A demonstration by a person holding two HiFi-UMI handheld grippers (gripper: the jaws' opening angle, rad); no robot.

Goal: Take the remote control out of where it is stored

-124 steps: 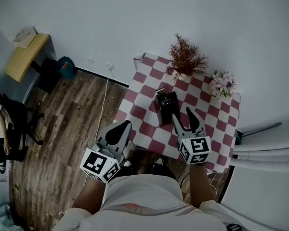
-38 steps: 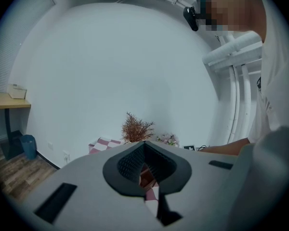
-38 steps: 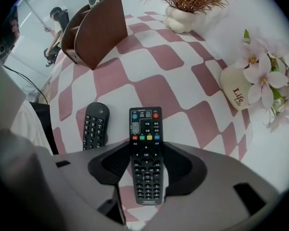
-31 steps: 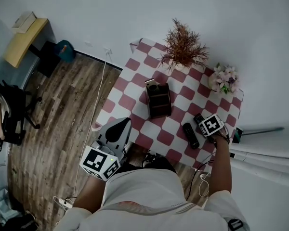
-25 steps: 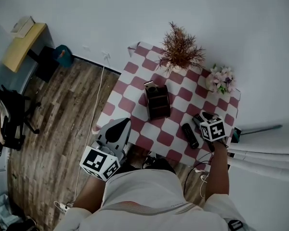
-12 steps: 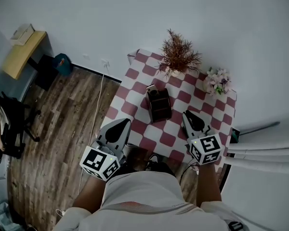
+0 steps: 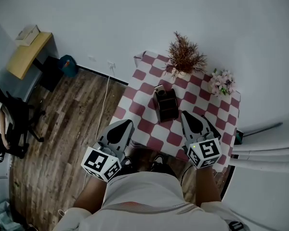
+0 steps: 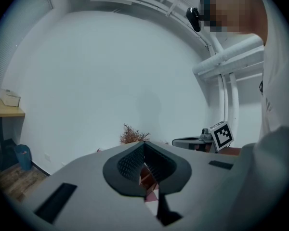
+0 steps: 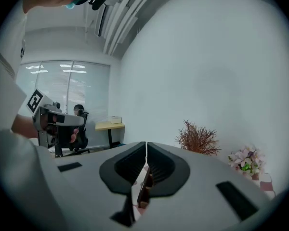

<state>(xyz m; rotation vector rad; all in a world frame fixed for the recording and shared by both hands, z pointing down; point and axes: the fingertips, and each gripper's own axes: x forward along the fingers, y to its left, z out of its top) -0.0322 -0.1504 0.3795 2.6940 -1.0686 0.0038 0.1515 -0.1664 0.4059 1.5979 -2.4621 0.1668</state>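
At the near edge of the checked bench (image 7: 139, 107) both tools hang side by side. The left tool (image 7: 125, 124) is by the bench's left corner, jaws pressed together and empty, and the right tool (image 7: 187, 115) is just right of the dark holder (image 7: 166, 106), jaws closing to a slit on nothing. I cannot make out the remote in any view; the right tool covers the bench under it, and a pale item (image 7: 160, 87) pokes from the holder's far end.
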